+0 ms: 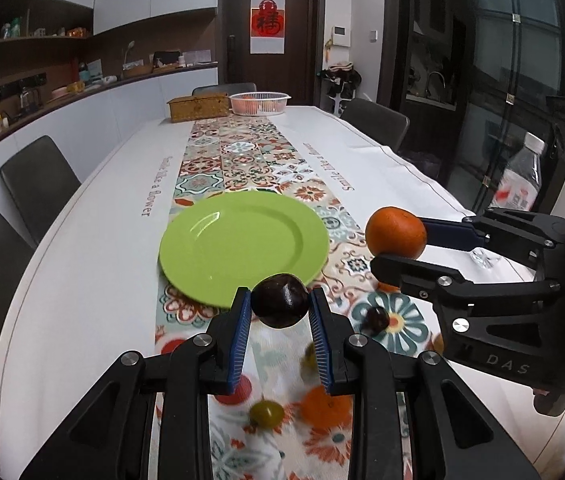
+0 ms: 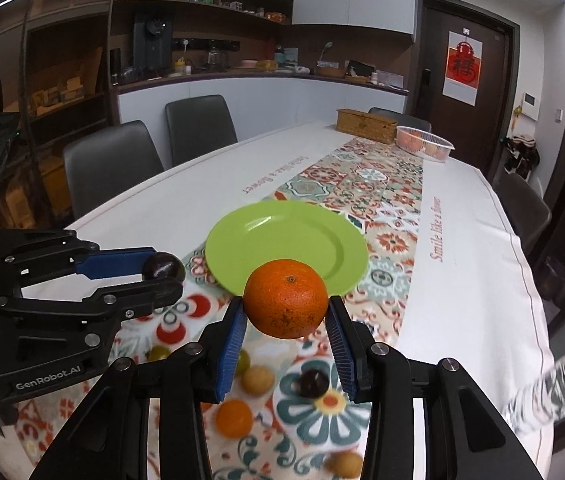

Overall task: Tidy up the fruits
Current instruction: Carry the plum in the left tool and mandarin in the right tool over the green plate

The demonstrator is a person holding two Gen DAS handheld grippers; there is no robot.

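My left gripper [image 1: 279, 300] is shut on a dark plum [image 1: 279, 305], held above the runner just short of the green plate [image 1: 242, 246]. In the right wrist view that same left gripper [image 2: 162, 280] comes in from the left with the plum [image 2: 162, 266] at its tips. My right gripper [image 2: 285, 308] is shut on an orange [image 2: 285, 304], lifted in front of the plate's [image 2: 282, 240] near rim. The left wrist view has the right gripper [image 1: 396, 246] and its orange [image 1: 395, 232] to the right of the plate. The plate holds nothing.
Loose fruit lies on the patterned runner below the grippers: a dark plum [image 2: 313, 383], a small orange [image 2: 234, 418], yellow-green and tan round fruits [image 2: 257, 381]. At the table's far end stand a white basket [image 1: 259, 103] and a woven box [image 1: 198, 107]. Chairs line the table; a water bottle [image 1: 518, 176] is at right.
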